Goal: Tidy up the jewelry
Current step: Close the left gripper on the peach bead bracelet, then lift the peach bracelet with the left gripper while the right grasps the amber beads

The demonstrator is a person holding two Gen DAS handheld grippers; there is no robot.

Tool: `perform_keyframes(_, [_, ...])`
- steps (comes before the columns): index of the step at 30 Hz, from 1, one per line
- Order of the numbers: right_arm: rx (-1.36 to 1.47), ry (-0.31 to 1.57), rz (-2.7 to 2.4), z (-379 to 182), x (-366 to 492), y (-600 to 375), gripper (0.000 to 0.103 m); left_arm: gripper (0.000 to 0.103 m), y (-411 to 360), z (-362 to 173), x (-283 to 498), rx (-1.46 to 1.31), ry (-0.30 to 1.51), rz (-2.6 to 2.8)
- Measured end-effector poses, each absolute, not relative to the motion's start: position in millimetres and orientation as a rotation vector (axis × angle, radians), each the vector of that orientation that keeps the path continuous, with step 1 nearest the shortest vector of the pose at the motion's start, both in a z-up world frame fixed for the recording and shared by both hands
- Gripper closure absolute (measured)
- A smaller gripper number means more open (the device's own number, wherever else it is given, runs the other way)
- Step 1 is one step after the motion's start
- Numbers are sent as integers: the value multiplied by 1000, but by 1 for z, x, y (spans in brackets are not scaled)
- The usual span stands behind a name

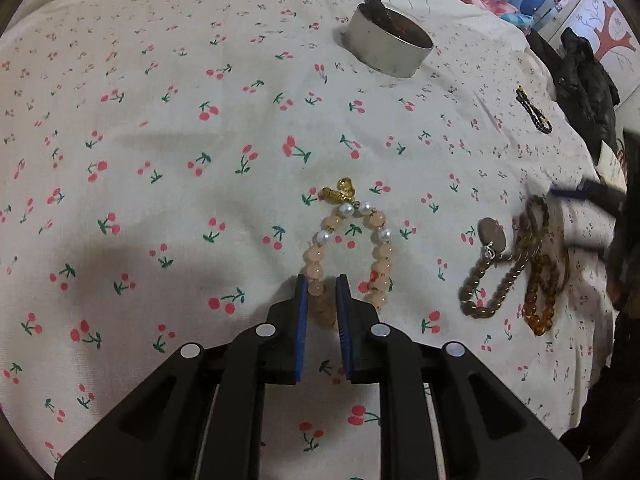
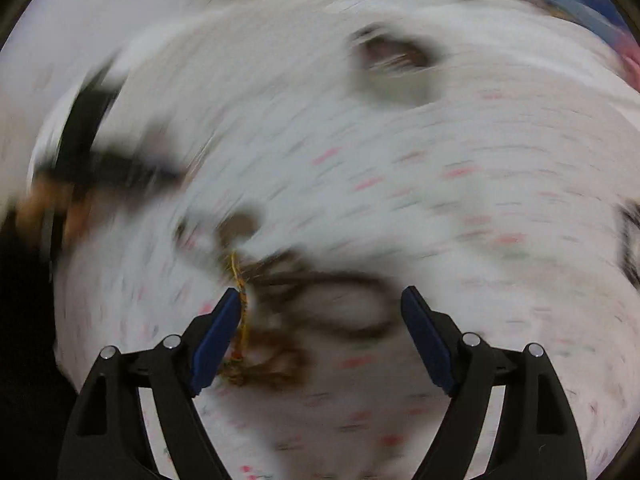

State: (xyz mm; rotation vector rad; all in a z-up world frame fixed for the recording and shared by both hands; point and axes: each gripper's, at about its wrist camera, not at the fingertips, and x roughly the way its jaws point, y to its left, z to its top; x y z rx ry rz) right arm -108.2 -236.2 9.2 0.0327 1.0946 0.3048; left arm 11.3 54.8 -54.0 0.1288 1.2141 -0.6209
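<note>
Left wrist view: left gripper [image 1: 322,280] is clamped on the near side of the peach bead bracelet [image 1: 348,252], blue pads pressing one strand of beads. The bracelet lies on the cherry-print bedsheet [image 1: 160,140], its gold charm and pearls at the far end. To its right, well apart: a brown bead bracelet [image 1: 492,280] with an oval pendant, tangled with an amber bead strand [image 1: 540,304]. Round metal tin [image 1: 386,40] sits farther back, lid off. A dark beaded piece [image 1: 534,110] lies near the right edge.

Right wrist view: heavily motion-blurred. Right gripper [image 2: 322,300] has its jaws spread wide, pressing on nothing. A yellow-orange thread [image 2: 241,316] touches the left pad; blurred brown beads lie between and below the fingers on the sheet. The tin shows as a grey smear [image 2: 394,76] farther off.
</note>
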Motion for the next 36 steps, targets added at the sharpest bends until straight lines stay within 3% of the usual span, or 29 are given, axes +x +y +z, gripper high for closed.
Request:
perform_keyframes(3, [158,1041,139,18,-107,-280,24,89,55,-54,13,120,1217,-622])
perform_keyframes(8, [219,1050,315,19,-115,-274,24,87,57,-54,11,122,1219,-628])
perform_keyframes(15, [-42,1152,727,12,-143,-189,24,82,54,-56,11,115,1224,-641])
perform_keyframes(19, [-35,1160,609,0,-131,-198,24,77,52,-55,9,120,1221,-650])
perform_keyframes(23, [-118,1089,160,6,-109,-250,24,75,52,-55,8,120,1221,-656])
perform_keyframes(27, [-31,1023,-84,22,-111,-303,24,73,51,-55,8,116,1222,-658])
perform_keyframes(32, [307,1040,203,18,-108,-315,24,66,52,-55,9,95,1230,-676])
perform_keyframes(36, [249,1067,304,12,-108,-287,24,64,56,-56,9,67,1233,-691])
